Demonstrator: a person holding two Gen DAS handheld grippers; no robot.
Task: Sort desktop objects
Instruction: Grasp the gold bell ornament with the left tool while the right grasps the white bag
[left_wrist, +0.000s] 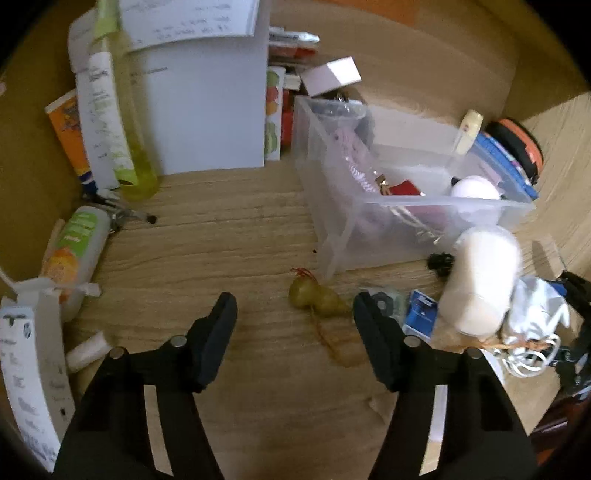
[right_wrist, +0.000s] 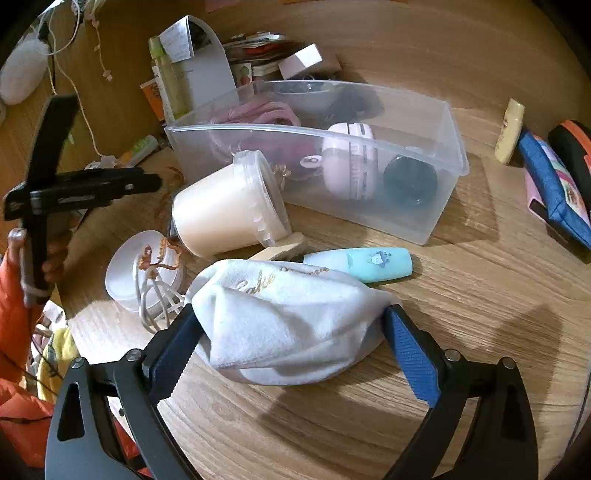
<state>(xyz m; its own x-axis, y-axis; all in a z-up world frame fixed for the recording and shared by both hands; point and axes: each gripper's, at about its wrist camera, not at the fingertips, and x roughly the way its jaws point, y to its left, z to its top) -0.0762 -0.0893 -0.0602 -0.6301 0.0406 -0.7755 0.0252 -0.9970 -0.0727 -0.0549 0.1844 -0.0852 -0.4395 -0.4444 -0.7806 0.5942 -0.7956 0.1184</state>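
White fleecy cloth (right_wrist: 284, 325) with gold embroidered script, bunched into soft folds, pinched between the blue-padded right tongs (right_wrist: 291, 332), pads pressed into either side of the bundle just above the pale wood-grain table (right_wrist: 461, 295). At 12 o'clock from the cloth, touching its far edge, mint-green and white highlighter pen (right_wrist: 364, 262) lying flat. At 11 o'clock, cream-filled clear plastic tub (right_wrist: 229, 206) tipped on its side, against the clear rectangular plastic bin (right_wrist: 439, 184) holding a pink capsule-shaped gadget (right_wrist: 347, 162) and a dark round lid. At 9 o'clock, white round cable spool (right_wrist: 140, 273).

Black left tongs (left_wrist: 295, 321) spread wide, gripping nothing, poised over bare table. Just inside the right-hand pad, at 1 o'clock, olive-green gourd charm (left_wrist: 317, 299) with tan tassel, lying flat. At 10 o'clock, green-and-orange lotion tube (left_wrist: 74, 251).
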